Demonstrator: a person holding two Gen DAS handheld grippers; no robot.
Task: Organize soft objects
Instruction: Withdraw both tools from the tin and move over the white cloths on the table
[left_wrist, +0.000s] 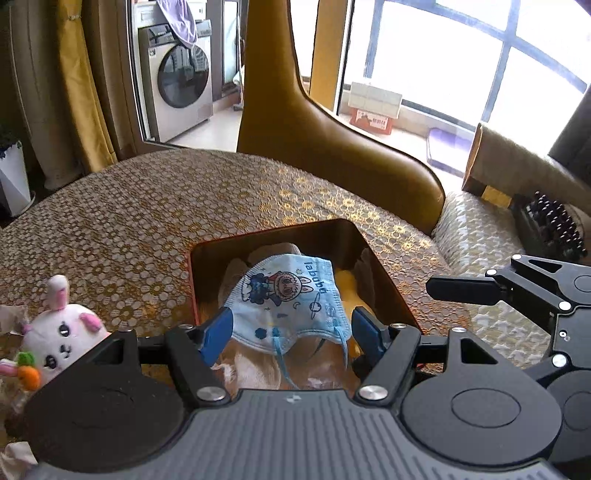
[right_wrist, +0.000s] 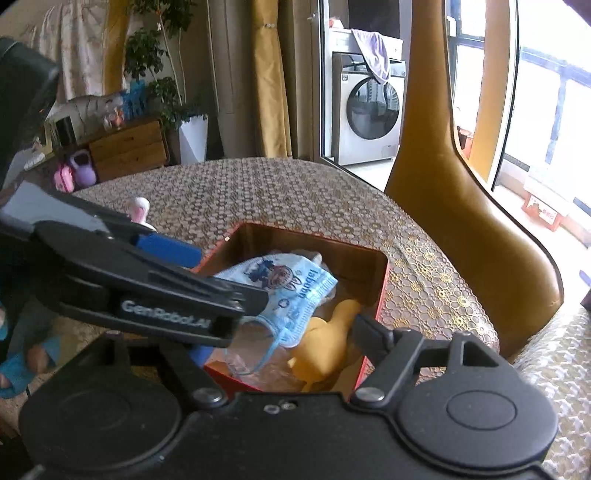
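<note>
A red-edged box (left_wrist: 384, 273) stands on the patterned table and holds soft items. A light blue child's face mask (left_wrist: 288, 299) with a cartoon print lies on top of them, over a yellow soft toy (right_wrist: 325, 343). My left gripper (left_wrist: 291, 328) is open, its blue fingers either side of the mask's near edge, just above the box. The mask also shows in the right wrist view (right_wrist: 284, 284). My right gripper (right_wrist: 280, 332) is open over the box's near side; the left gripper's arm crosses in front of it. A white plush bunny (left_wrist: 62, 339) sits left of the box.
A mustard chair (left_wrist: 332, 140) stands behind the table, with a patterned seat cushion (left_wrist: 476, 236) to the right. A washing machine (left_wrist: 181, 81) and curtains are at the back. A plant pot (right_wrist: 192, 136) and wooden cabinet (right_wrist: 125, 147) stand at the left.
</note>
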